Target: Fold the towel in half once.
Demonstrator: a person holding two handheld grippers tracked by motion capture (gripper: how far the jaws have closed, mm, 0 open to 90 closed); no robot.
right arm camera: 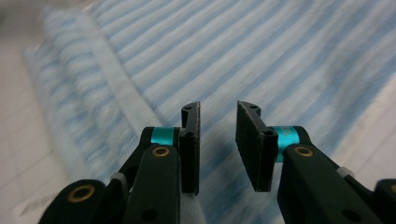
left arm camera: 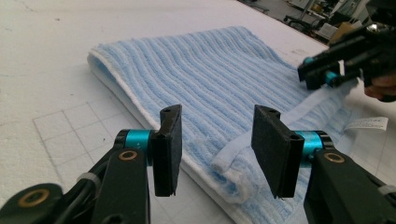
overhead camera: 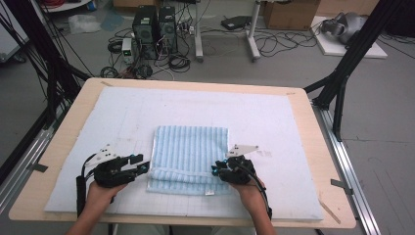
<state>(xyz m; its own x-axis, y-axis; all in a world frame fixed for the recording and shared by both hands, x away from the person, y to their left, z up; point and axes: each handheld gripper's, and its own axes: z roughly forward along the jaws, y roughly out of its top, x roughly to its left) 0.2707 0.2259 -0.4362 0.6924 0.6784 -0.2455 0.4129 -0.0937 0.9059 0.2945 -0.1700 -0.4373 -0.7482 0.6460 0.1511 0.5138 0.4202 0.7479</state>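
Towel: folded light-blue striped terry towel (overhead camera: 190, 159) lies flat at the middle of the white foam-covered surface (overhead camera: 274, 117), white label at its near right corner.
Left gripper: black left gripper (overhead camera: 139, 164) sits just beside the towel's near left corner, jaws apart, gripping nothing.
Right gripper: black right gripper (overhead camera: 218, 170) hovers over the towel's near right edge, jaws narrowly parted, nothing between them.
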